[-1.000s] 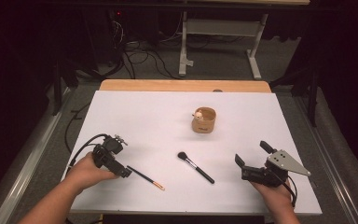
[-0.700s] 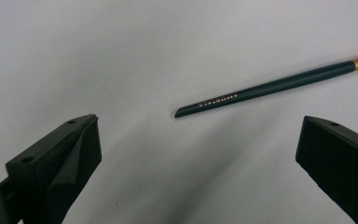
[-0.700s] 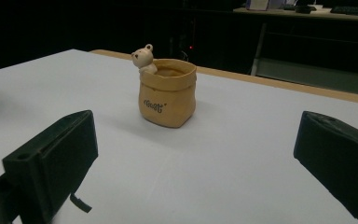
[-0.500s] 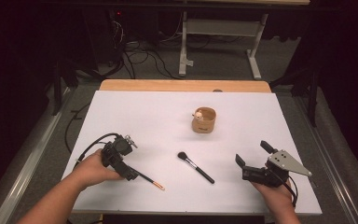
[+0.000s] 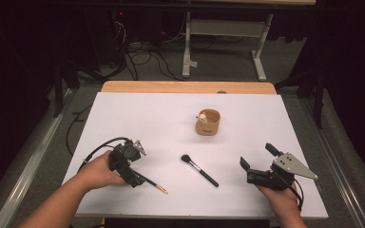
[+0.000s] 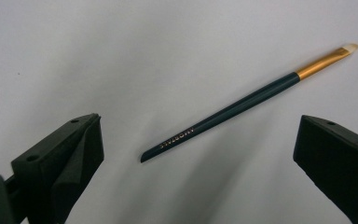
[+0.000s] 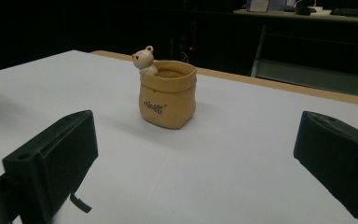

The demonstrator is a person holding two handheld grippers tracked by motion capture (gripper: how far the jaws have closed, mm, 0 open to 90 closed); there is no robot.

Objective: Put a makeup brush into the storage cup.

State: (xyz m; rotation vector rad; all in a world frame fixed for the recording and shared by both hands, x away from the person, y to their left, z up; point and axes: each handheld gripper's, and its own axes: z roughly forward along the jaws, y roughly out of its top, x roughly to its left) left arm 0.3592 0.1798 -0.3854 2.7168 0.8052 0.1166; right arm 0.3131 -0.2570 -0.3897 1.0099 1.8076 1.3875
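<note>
A thin dark-green brush (image 6: 242,105) with a gold ferrule lies on the white table (image 5: 161,118), between the wide-apart jaws of my left gripper (image 6: 198,154). In the high view, my left gripper (image 5: 134,178) hangs open over the handle end of that thin brush (image 5: 156,185) at the front left. A black powder brush (image 5: 199,170) lies near the middle front. A tan bag-shaped pot (image 5: 207,122) with a small bear on its rim stands behind it. My right gripper (image 5: 257,156) rests open at the front right and faces the pot (image 7: 168,95), well short of it.
A wooden board edge (image 5: 185,87) runs along the table's far side. Beyond it are a metal stand (image 5: 223,33) and cables on the dark floor. Bare white surface lies around the pot and both brushes.
My left gripper has moved right and tipped down over the thin brush's handle end. The right gripper, the pot and both brushes have stayed put.
</note>
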